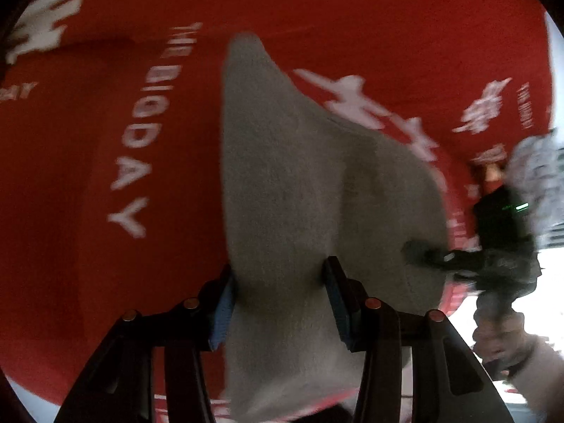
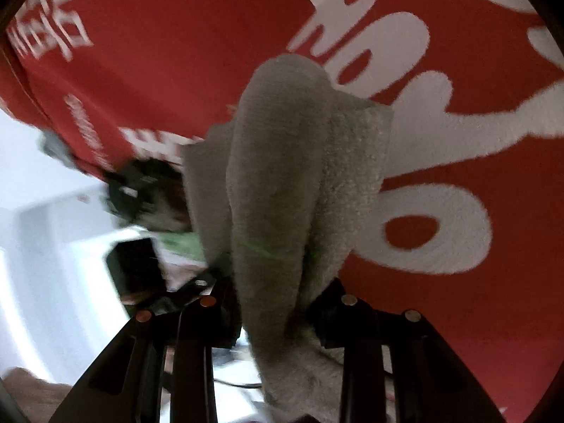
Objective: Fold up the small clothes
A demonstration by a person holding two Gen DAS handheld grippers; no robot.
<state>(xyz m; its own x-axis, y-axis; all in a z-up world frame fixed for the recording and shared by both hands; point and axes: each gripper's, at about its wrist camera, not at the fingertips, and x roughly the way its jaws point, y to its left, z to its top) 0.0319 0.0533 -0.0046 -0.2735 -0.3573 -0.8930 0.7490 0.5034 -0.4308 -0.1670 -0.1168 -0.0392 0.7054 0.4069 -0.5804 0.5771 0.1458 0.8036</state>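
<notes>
Grey cloth (image 1: 282,183), white-lettered red cover (image 1: 88,158)

I count one grey terry cloth (image 1: 282,176), one red cover (image 1: 105,141) printed with white lettering beneath it, and my two tongs, left (image 1: 278,282) and right (image 2: 278,303).

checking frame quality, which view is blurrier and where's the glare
Left wrist view: the far right hand-held gripper smears with motion, grey cloth fairly sharp. Right wrist view: the left side is streaked and blown-out white, red printed cover bends with the fisheye.
</notes>
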